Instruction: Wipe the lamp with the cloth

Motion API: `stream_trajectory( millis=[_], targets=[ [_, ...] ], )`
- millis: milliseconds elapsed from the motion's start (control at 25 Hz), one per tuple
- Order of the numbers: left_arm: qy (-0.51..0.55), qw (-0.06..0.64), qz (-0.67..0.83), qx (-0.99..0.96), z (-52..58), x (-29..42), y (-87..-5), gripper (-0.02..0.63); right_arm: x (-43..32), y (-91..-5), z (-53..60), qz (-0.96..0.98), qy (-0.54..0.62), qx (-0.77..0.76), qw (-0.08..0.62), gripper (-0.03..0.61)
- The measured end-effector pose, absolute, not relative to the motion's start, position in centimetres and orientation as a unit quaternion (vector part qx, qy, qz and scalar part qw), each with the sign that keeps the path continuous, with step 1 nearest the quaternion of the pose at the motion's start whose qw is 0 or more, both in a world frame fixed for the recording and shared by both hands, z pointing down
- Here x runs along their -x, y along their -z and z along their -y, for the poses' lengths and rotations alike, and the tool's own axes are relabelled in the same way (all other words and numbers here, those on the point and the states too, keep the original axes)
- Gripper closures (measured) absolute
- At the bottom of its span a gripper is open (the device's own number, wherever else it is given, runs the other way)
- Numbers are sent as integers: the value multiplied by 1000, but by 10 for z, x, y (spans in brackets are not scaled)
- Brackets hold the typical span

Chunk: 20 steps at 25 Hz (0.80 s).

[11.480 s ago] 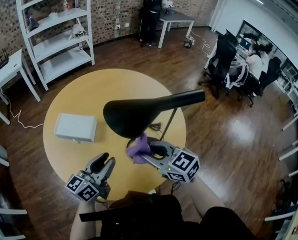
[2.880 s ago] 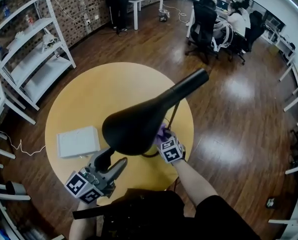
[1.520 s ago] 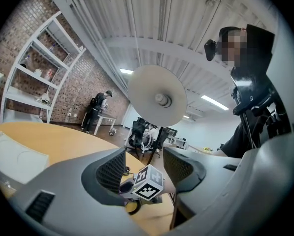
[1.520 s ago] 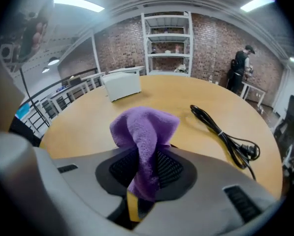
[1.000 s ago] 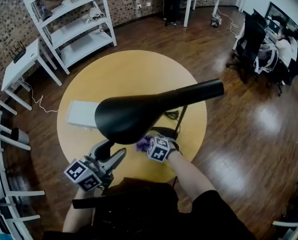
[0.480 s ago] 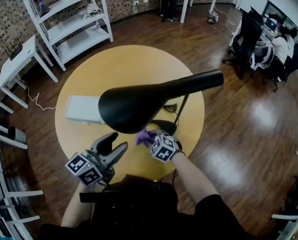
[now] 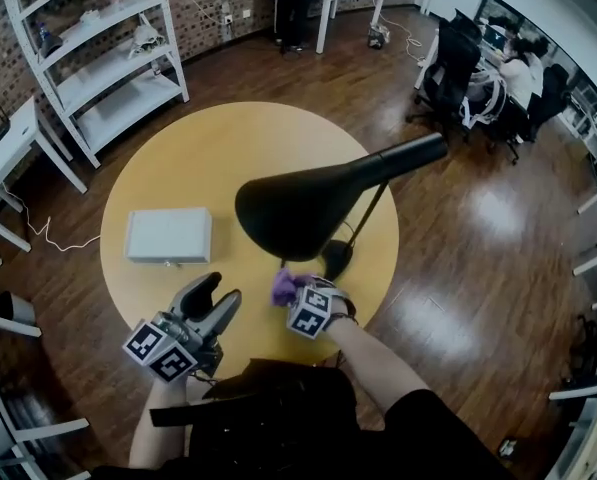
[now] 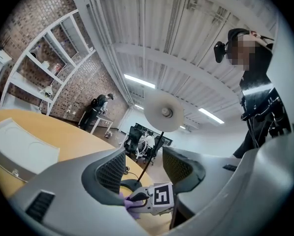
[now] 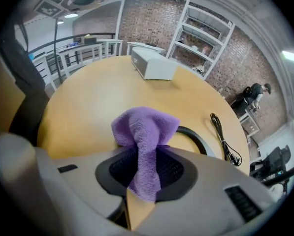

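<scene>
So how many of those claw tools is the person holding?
2. The left gripper hovers over the near side of the table, jaws apart and empty; the right gripper, beside the lamp base, is shut on the purple cloth.

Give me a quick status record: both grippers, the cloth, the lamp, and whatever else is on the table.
left gripper: open, nothing between its jaws, off to the lamp's side
right gripper: shut on the purple cloth, angled down at the table
purple cloth: bunched at the jaw tips, close to the lamp base, below the shade; contact cannot be told
lamp: black, upright on the round table
also on table: white box, black cable
</scene>
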<state>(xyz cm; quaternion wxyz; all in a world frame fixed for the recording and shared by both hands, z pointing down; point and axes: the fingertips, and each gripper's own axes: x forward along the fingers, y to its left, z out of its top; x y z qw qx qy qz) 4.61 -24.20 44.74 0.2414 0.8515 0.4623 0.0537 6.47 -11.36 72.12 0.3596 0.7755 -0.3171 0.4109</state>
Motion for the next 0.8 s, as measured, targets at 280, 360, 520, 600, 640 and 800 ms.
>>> stream_trajectory(
  millis=[280,360,520,600,640,800],
  targets=[
    [-43,232,-446,-863,288,-34,-450,393,-105,-724,112,222,-419,-820,321,486],
    [-35,235,-439,-867,308,-35,-451,393,-117,-722,115,190,-419,-836,299,486],
    [-33,247,-432,-867,331,-33,-460,394,-112,-718,131,170,-404,-859,263,486],
    [-36,251,-433,-865,330,-33,-465,394,-101,-710,142,193,-387,-866,250,486],
    [-37,251,-436,-864,327,-33,-467,393,-95,-704,147,207,-383,-868,241,486],
    [-40,250,-445,-859,314,-33,-469,393,-72,-694,169,273,-392,-861,175,445]
  ],
)
